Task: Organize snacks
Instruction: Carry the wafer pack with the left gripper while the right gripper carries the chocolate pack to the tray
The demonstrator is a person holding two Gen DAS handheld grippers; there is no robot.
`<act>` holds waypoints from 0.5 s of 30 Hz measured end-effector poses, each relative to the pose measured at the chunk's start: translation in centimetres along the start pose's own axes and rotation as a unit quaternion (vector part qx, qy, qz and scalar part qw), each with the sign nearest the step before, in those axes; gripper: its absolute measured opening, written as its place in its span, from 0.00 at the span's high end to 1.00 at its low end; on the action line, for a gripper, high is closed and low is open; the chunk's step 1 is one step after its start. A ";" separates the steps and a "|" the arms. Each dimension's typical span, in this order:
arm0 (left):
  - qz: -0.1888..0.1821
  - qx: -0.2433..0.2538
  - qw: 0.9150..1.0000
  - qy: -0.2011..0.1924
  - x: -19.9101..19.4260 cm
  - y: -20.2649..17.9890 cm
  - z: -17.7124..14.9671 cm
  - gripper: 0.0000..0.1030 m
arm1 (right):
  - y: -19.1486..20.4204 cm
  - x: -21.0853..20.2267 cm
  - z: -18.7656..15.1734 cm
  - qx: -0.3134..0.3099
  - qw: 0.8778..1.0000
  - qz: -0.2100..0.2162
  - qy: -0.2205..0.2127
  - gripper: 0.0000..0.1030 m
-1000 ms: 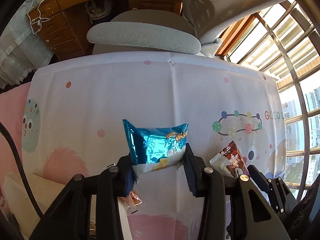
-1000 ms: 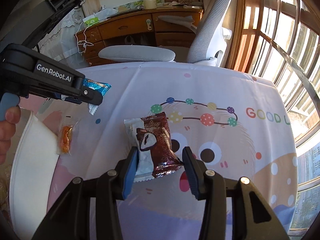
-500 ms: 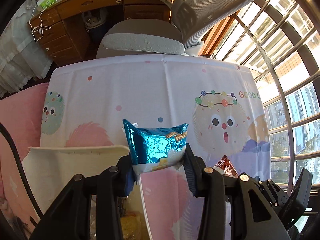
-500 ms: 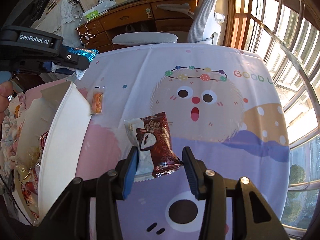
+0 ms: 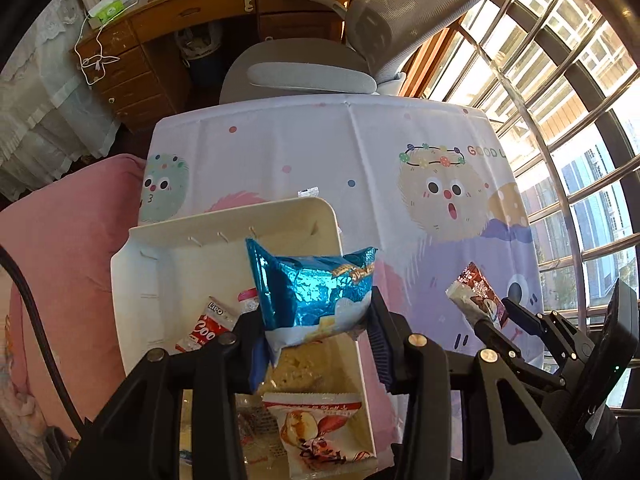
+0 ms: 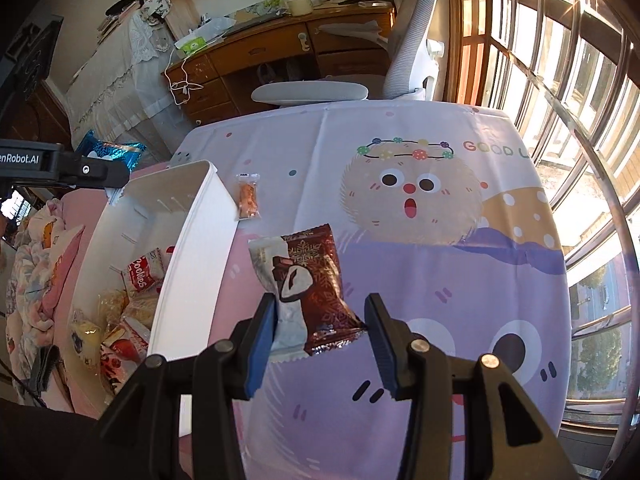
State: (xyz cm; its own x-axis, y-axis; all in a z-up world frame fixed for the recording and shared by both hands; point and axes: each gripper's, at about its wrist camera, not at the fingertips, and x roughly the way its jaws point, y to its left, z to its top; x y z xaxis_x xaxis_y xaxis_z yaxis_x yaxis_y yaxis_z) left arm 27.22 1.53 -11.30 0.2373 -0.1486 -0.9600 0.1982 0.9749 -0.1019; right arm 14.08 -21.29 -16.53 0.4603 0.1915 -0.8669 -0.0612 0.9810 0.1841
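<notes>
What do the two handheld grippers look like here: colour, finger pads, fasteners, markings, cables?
Both the left gripper and right gripper are angular black frames with ribbed blue finger pads and silver rivets. White GenRobot.AI lettering marks the left one's side; a black cable trails beside it.

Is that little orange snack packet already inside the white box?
No, the orange snack packet lies on the tablecloth just outside the white box.
</notes>
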 end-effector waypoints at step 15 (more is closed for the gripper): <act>-0.042 0.056 0.997 -0.034 -6.0 5.6 -7.1 0.60 | 10.1 -3.9 -2.4 0.003 0.999 -0.016 -0.042 0.56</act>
State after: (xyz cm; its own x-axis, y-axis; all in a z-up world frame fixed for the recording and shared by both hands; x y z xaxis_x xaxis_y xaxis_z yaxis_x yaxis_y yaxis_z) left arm 20.14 9.05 -7.93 0.2794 -0.2437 -0.9287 0.3244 0.9343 -0.1476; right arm 9.50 -12.05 -12.37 0.5341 0.1571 -0.8307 -0.0408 0.9862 0.1603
